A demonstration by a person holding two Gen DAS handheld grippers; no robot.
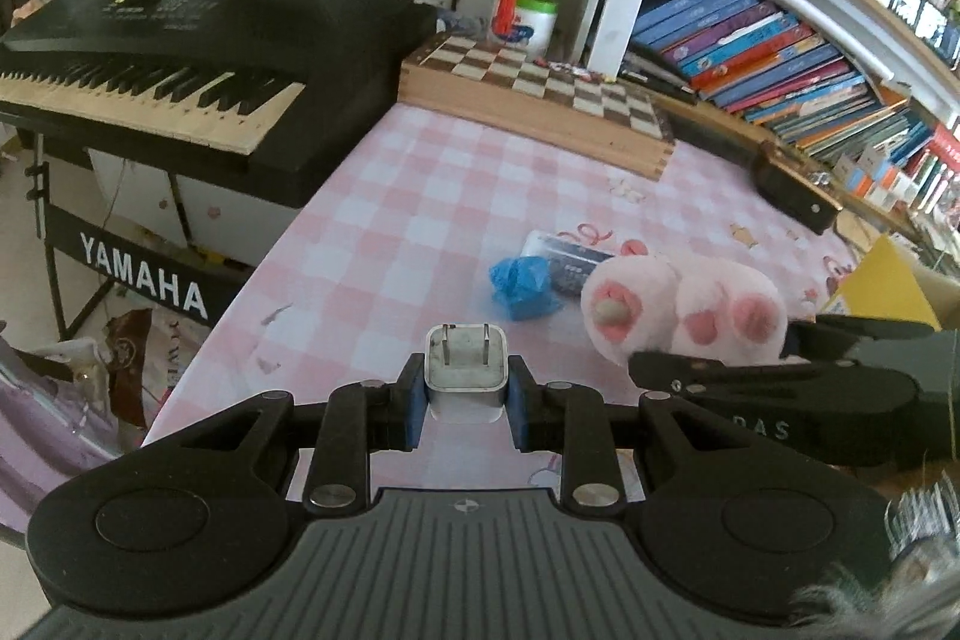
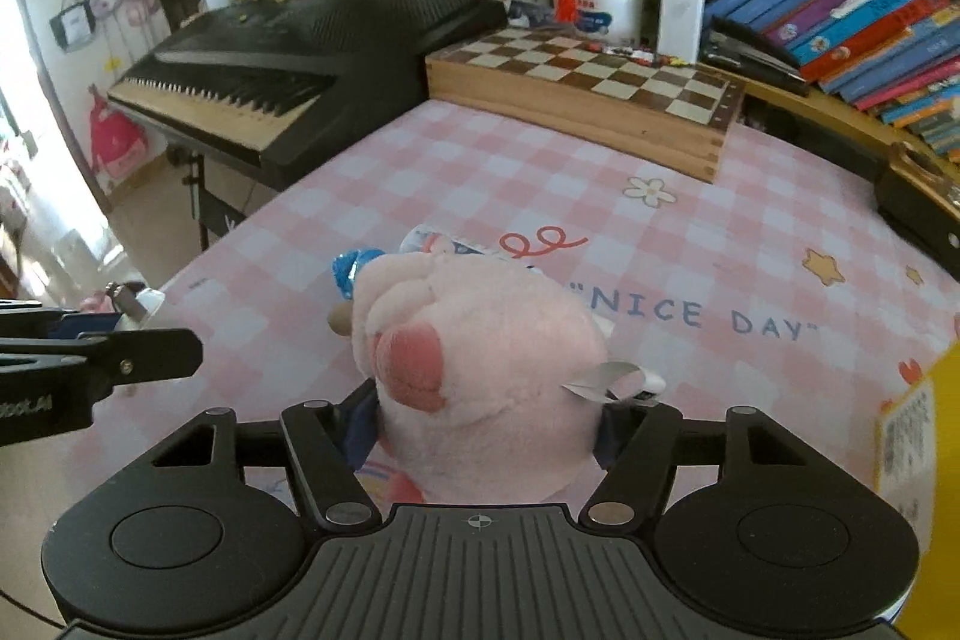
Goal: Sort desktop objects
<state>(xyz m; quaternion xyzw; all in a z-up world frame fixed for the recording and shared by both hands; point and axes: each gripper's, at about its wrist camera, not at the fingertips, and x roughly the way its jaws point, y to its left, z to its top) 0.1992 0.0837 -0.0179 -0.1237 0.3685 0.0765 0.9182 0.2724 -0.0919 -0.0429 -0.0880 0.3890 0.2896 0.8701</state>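
My left gripper (image 1: 465, 388) is shut on a white plug adapter (image 1: 465, 367), prongs pointing forward, held above the pink checked tablecloth (image 1: 372, 232). My right gripper (image 2: 483, 427) is shut on a pink plush toy (image 2: 474, 358), which also shows in the left wrist view (image 1: 684, 307) to the right of the adapter. A crumpled blue bag (image 1: 521, 286) and a flat pack (image 1: 567, 259) lie on the cloth just beyond the plush. The left gripper and adapter (image 2: 129, 301) appear at the left edge of the right wrist view.
A wooden chess box (image 1: 540, 100) stands at the back of the table. A black Yamaha keyboard (image 1: 180, 58) stands left of the table. Bookshelves (image 1: 810, 40) run along the right. A yellow box (image 2: 924, 436) sits at the right edge.
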